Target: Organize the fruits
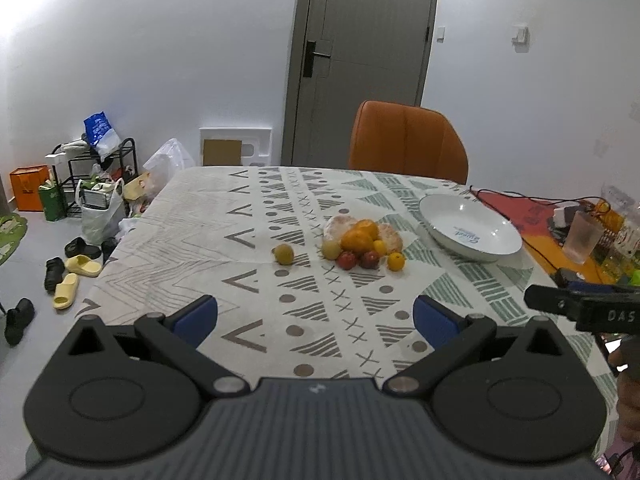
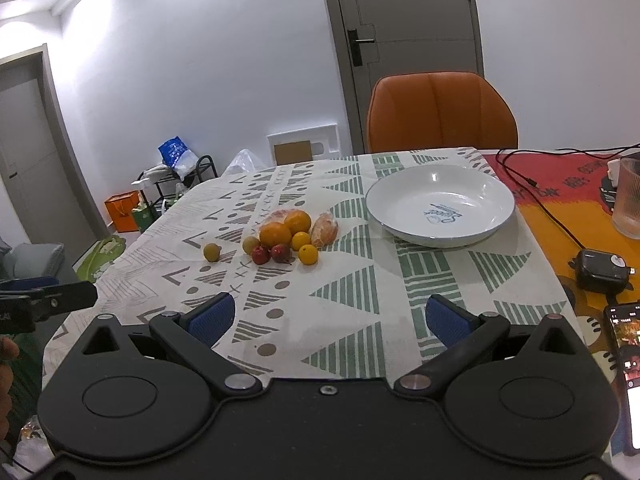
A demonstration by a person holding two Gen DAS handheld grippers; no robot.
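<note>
- The left gripper (image 1: pixel 315 316), black plastic with blue ribbed pads on its fingers (image 1: pixel 196 316), hangs above the near edge of the bench, fingers spread wide with nothing between them.
- The right gripper (image 2: pixel 327 316) is built the same; its fingers (image 2: pixel 212 316) are likewise spread wide and empty.
- The bench wears a matte white cloth printed with grey and green triangles, dots and crosses (image 2: pixel 348 288).
- A small heap of round fruits (image 2: pixel 286 236) sits mid-bench, well ahead of both grippers: glossy oranges, small yellow citrus, two dark red fruits, and pale peeled segments in clear wrap.
- One dull yellow-green round fruit (image 2: pixel 211 251) lies alone just left of the heap, apart from it.
- A shallow glossy white ceramic bowl (image 2: pixel 440 204) stands empty to the right of the heap; blue script inside it is too small to read.
- In the left view the right gripper's side shows white letters "DAS", cut off at the edge.
- A ribbed frosted plastic cup (image 2: pixel 628 200) and a lit phone (image 2: pixel 626 376) at the right are cropped.
- A smooth orange padded chair (image 2: pixel 440 112) stands behind the bench.
</note>
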